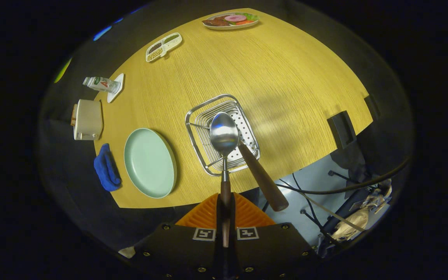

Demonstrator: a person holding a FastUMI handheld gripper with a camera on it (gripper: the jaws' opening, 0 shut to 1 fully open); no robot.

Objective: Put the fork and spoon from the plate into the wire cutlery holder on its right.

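My gripper (225,212) is shut on the brown handle of a metal spoon (224,134). The spoon points away from me, and its shiny bowl hangs above the wire cutlery holder (195,116) on the yellow wooden table. Inside the holder leans another utensil with a brown wooden handle (265,181); its handle sticks out toward me, past the holder's right corner, and its head is hidden behind the spoon. Left of the holder lies the pale green plate (150,162) with nothing on it.
A blue cloth (106,168) lies left of the plate. Farther left stand a white toaster (88,119) and a small bottle (100,83) on a saucer. A divided snack tray (163,46) and a plate of food (230,20) sit far back. Cables and a stand show below the table's near edge.
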